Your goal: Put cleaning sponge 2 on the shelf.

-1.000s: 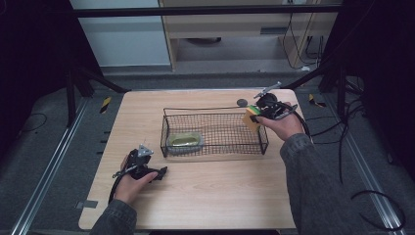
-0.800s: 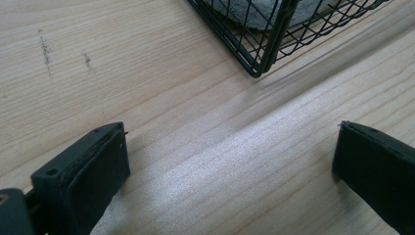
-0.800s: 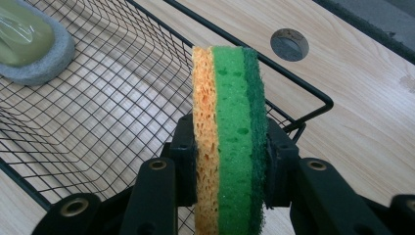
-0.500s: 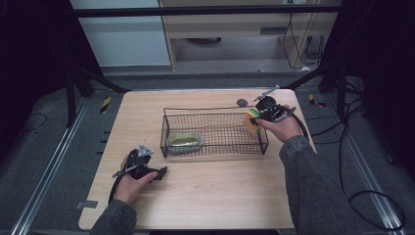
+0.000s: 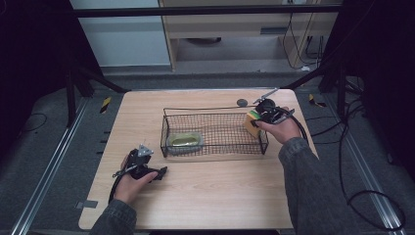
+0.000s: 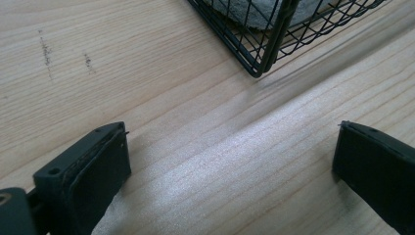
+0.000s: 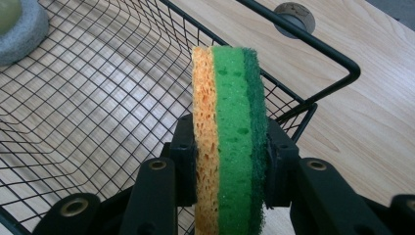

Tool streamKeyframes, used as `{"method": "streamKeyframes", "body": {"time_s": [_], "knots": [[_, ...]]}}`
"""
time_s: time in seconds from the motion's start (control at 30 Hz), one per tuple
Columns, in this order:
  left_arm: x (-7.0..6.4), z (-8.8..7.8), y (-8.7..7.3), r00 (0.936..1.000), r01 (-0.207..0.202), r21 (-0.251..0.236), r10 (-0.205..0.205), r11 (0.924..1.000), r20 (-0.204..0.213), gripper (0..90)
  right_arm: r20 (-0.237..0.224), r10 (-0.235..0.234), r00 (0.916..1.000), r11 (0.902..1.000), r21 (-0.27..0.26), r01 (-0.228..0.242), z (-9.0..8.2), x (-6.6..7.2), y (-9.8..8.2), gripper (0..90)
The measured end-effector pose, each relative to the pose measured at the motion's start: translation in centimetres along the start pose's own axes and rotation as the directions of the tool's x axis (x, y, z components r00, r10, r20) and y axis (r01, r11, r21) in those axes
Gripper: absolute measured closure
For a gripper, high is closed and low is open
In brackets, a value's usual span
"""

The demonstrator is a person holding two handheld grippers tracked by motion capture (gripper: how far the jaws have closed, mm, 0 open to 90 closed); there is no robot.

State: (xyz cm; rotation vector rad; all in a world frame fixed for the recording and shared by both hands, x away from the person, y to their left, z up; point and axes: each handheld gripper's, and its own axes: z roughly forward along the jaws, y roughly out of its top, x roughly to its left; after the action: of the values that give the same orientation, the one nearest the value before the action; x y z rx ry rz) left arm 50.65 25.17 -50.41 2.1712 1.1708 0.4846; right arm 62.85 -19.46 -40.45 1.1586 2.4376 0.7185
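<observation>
Upright, sponge (image 7: 229, 142) pinched in right tool (image 7: 226, 164) (above basket (image 7: 313, 46) corner); left tool (image 6: 230, 178) spread.

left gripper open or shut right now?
Open. In the left gripper view, the left gripper has its two black jaws set wide apart with bare wooden table between them, nothing held, just short of the wire basket corner.

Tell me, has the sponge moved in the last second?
Yes. The sponge, clamped in the right gripper, has come nearer the person and down, from beside the basket's far right corner to its right end, above the rim.
</observation>
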Motion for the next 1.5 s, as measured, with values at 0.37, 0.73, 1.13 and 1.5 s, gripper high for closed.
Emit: {"method": "streamKeyframes", "body": {"time_s": [0.37, 0.73, 1.13, 1.5], "knots": [[0.0, 0.0, 0.0, 1.0, -0.001, 0.0, 0.001, 1.0, -0.001, 0.0, 0.013, -0.022, 0.9997, 0.9996, 0.018, 0.021, 0.5, 0.2, -0.2, 65.0], [0.0, 0.0, 0.0, 1.0, -0.002, 0.0, 0.002, 1.0, 0.0, 0.0, 0.024, -0.047, 0.9986, 0.9982, 0.038, 0.047, 1.0, 0.9, -0.2, 63.7], [0.0, 0.0, 0.0, 1.0, -0.003, 0.001, 0.003, 1.0, 0.001, 0.0, 0.013, -0.064, 0.9978, 0.9975, 0.032, 0.064, 0.4, 2.0, 0.3, 60.6], [0.0, 0.0, 0.0, 1.0, -0.003, 0.002, 0.003, 1.0, 0.001, 0.0, -0.006, -0.062, 0.998, 0.9978, 0.02, 0.062, -0.4, 2.9, 0.7, 59.2]]}}
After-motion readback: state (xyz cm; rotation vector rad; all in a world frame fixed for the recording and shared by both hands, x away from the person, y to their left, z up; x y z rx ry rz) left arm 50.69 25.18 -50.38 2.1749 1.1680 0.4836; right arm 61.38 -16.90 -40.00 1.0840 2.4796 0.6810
